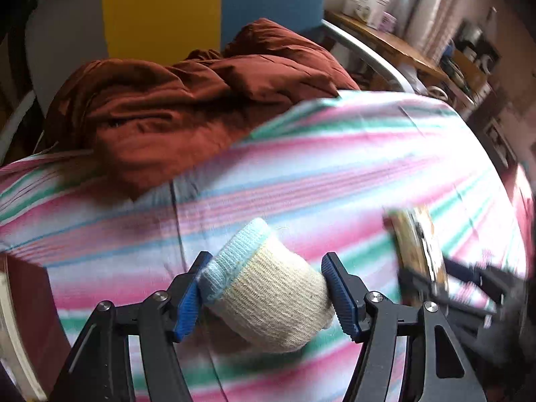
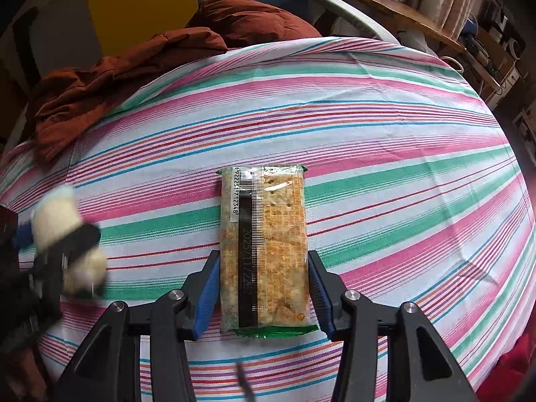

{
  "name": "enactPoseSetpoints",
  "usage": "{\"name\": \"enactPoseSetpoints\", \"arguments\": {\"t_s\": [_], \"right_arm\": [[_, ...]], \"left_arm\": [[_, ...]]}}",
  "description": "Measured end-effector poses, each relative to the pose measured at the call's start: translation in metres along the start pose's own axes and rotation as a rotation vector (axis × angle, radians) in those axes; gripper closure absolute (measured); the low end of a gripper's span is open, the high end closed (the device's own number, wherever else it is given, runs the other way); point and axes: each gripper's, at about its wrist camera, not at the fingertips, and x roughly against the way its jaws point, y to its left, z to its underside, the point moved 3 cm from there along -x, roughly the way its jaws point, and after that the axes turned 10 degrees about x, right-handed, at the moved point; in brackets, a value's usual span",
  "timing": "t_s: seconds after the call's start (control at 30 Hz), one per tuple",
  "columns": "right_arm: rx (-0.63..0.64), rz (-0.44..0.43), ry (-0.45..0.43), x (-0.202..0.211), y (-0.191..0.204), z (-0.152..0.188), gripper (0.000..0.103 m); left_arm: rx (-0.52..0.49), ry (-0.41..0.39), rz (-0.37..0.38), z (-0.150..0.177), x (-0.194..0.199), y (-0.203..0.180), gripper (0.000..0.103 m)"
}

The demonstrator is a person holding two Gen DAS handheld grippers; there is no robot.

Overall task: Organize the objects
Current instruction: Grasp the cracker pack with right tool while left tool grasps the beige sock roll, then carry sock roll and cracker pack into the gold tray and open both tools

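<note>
Cream sock (image 1: 268, 284) clamped inside left tool (image 1: 264, 288).

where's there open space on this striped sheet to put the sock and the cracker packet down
Free: the striped sheet beyond and right of the cracker packet, out to the far edge. Crowded: the far-left corner under the rust-brown cloth, and the left side around the sock.

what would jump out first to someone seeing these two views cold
The bright pink, green and white striped sheet fills both views. On it, the right hand-held gripper grips a clear cracker packet by its long sides, barcode up. The left hand-held gripper brackets a rolled cream sock with a pale blue cuff, and a rumpled rust-brown cloth is heaped at the far edge.
</note>
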Motion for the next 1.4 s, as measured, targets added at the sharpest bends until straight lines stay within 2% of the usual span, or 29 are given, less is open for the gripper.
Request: {"name": "enactPoseSetpoints", "arguments": {"t_s": [0.27, 0.4, 0.6, 0.7, 0.87, 0.97, 1.03, 1.1, 1.17, 1.33, 1.4], "right_arm": [[0.013, -0.005, -0.001, 0.003, -0.003, -0.001, 0.055], [0.019, -0.007, 0.002, 0.004, -0.004, -0.001, 0.055], [0.043, -0.004, 0.001, 0.006, -0.002, -0.001, 0.055], [0.046, -0.004, 0.000, 0.007, -0.002, -0.001, 0.055], [0.055, 0.004, -0.002, 0.009, -0.003, -0.001, 0.055], [0.054, 0.003, -0.003, 0.010, -0.004, -0.002, 0.055], [0.057, 0.004, -0.004, 0.010, -0.005, -0.003, 0.055], [0.061, 0.005, -0.006, 0.011, -0.005, -0.004, 0.055], [0.063, 0.006, -0.007, 0.012, -0.006, -0.004, 0.055], [0.058, 0.003, -0.005, 0.016, -0.013, 0.002, 0.055], [0.051, -0.001, -0.003, 0.017, -0.016, 0.002, 0.055]], "left_arm": [[0.027, 0.011, 0.011, 0.053, 0.026, 0.000, 0.035], [0.021, -0.016, -0.006, 0.072, 0.039, -0.005, 0.036], [-0.060, -0.090, -0.053, 0.099, 0.045, -0.019, 0.036], [-0.083, -0.114, -0.066, 0.105, 0.049, -0.022, 0.035], [-0.041, -0.110, -0.039, 0.107, 0.047, -0.015, 0.035], [-0.015, -0.071, -0.007, 0.112, 0.038, -0.015, 0.039], [-0.043, -0.099, -0.030, 0.118, 0.038, -0.020, 0.041], [-0.048, -0.101, -0.029, 0.120, 0.038, -0.023, 0.047], [-0.042, -0.095, -0.022, 0.119, 0.038, -0.023, 0.048], [-0.021, -0.073, 0.035, 0.116, 0.040, -0.018, 0.048], [0.004, -0.061, 0.074, 0.116, 0.042, -0.013, 0.042]]}}
